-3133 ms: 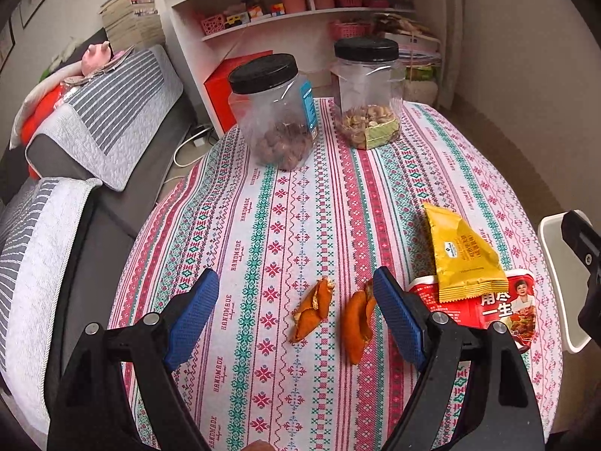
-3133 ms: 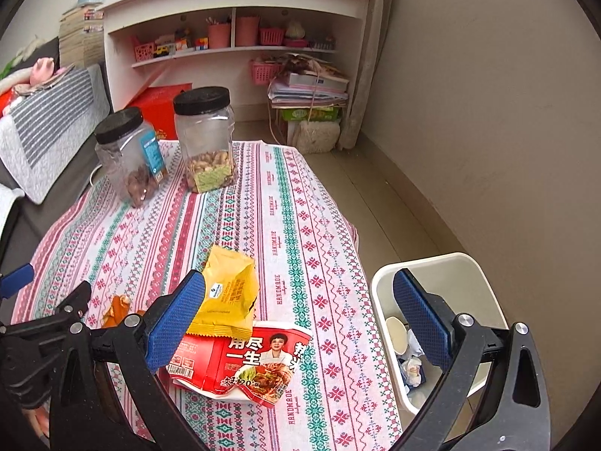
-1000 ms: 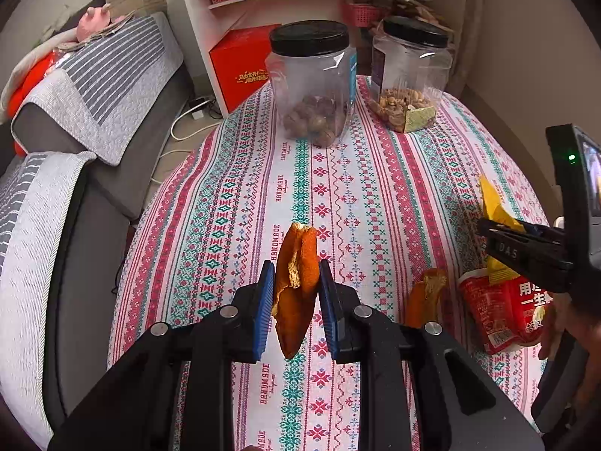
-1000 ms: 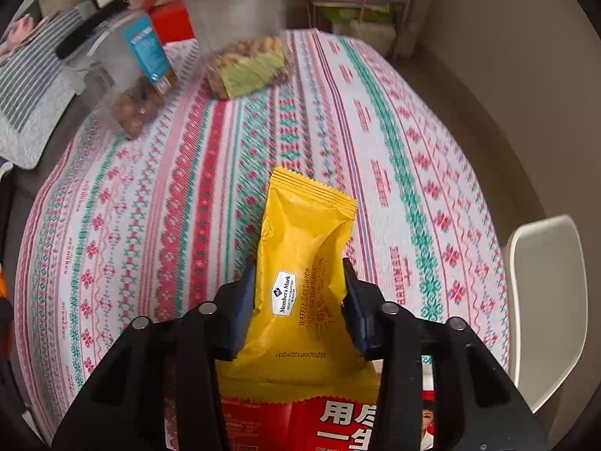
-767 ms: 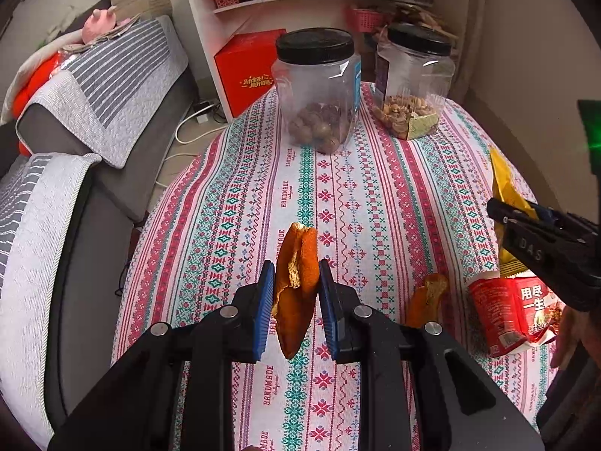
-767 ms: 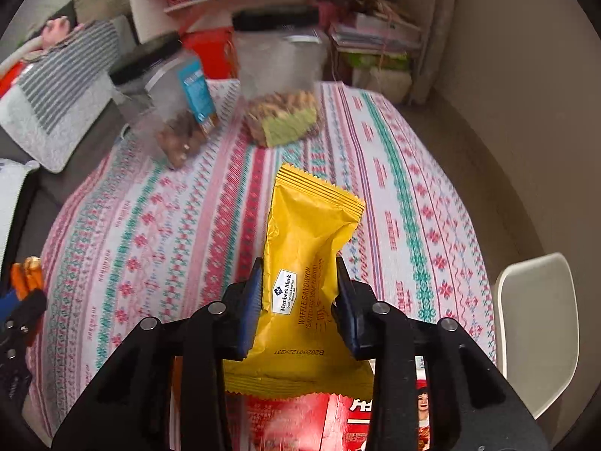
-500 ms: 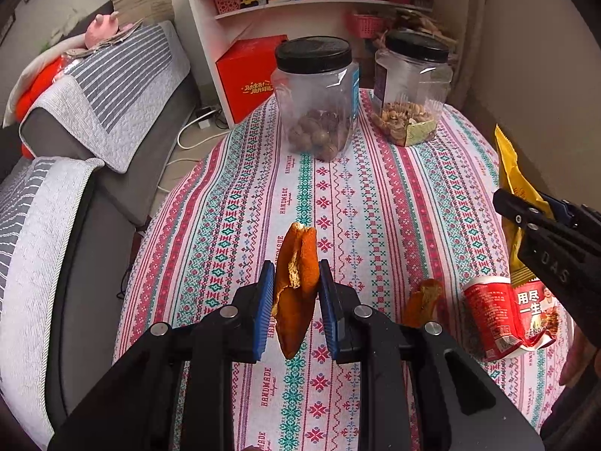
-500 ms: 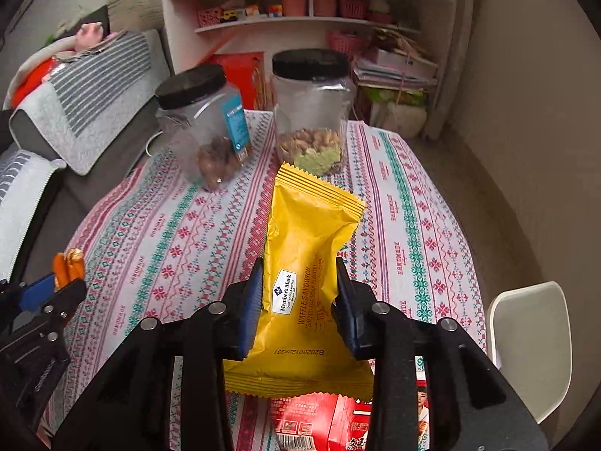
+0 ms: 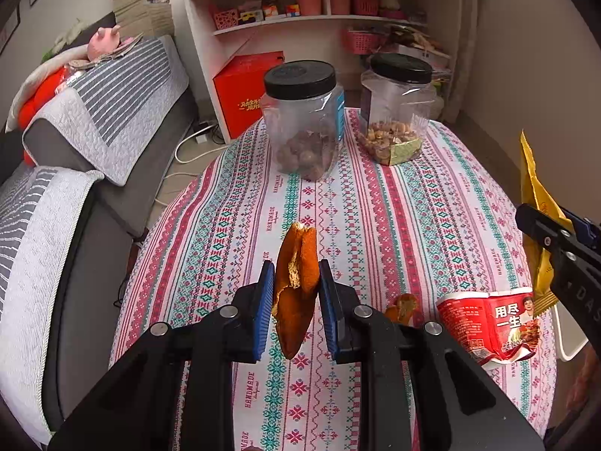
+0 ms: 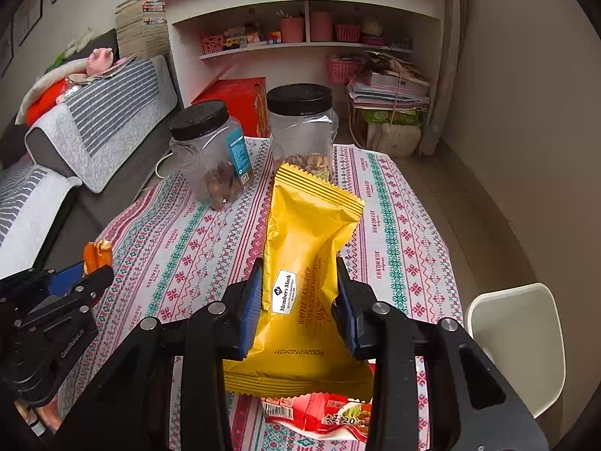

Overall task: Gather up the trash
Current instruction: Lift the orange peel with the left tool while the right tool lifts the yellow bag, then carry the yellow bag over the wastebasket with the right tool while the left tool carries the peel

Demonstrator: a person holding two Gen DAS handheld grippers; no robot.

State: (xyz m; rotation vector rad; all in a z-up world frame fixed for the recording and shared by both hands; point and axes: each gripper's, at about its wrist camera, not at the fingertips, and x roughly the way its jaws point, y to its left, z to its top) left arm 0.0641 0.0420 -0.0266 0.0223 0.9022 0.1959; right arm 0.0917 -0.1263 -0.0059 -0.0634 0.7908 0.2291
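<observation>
**Both hands loaded, nothing binned yet**

Left gripper (image 9: 293, 293) jaws clamp an orange peel (image 9: 295, 285); right gripper (image 10: 298, 300) jaws grip a yellow wrapper (image 10: 306, 263). Another peel (image 9: 403, 306) and a red packet (image 9: 490, 323) remain on the tabletop (image 9: 413, 203); the white bin (image 10: 520, 342) waits beside it.

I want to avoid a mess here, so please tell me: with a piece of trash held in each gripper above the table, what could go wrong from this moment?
1. The left gripper pinches the orange peel only at its middle; the curled peel may slip out.
2. The right gripper squeezes the yellow wrapper by its sides; this smooth foil could slide free before reaching the white bin.
3. The second peel and red wrapper lie near the table edge and might be knocked off.
</observation>
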